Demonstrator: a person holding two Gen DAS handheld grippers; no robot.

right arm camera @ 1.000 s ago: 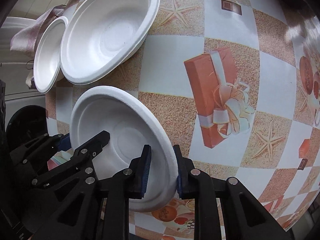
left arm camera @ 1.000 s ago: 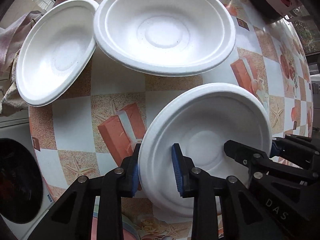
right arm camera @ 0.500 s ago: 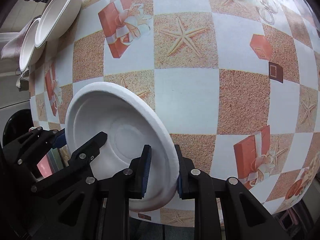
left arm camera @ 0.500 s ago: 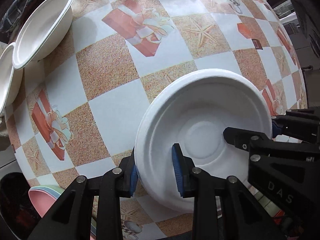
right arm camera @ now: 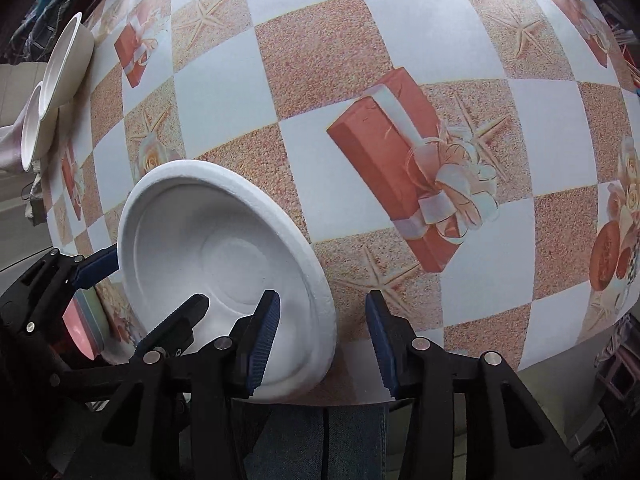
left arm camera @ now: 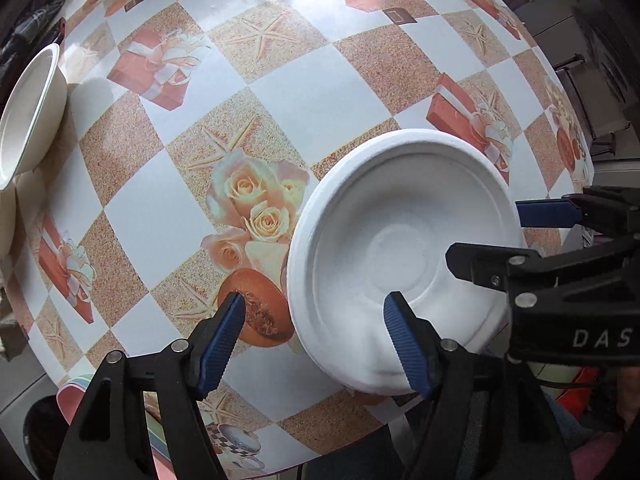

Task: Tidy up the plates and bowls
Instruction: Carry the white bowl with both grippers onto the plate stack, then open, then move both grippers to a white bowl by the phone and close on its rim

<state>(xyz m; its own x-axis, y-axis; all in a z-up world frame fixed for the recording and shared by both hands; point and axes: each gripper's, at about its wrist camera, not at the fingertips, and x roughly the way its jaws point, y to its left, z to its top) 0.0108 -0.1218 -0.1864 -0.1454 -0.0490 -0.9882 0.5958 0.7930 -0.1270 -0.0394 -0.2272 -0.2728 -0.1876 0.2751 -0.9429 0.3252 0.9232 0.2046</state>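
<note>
Claws (left arm camera: 316, 332) (right arm camera: 320, 334) wide open, straddling plate (left arm camera: 404, 256) rim

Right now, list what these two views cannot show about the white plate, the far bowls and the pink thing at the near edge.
1. White plate: underside unseen in both views, so contact with the table is unclear.
2. Far bowls: cut by the left wrist view's edge, small and edge-on in the right wrist view; contents unknown.
3. Pink item: mostly hidden by the left gripper; identity unclear.
4. Right gripper: the plate's near rim passes behind its fingers.
</note>
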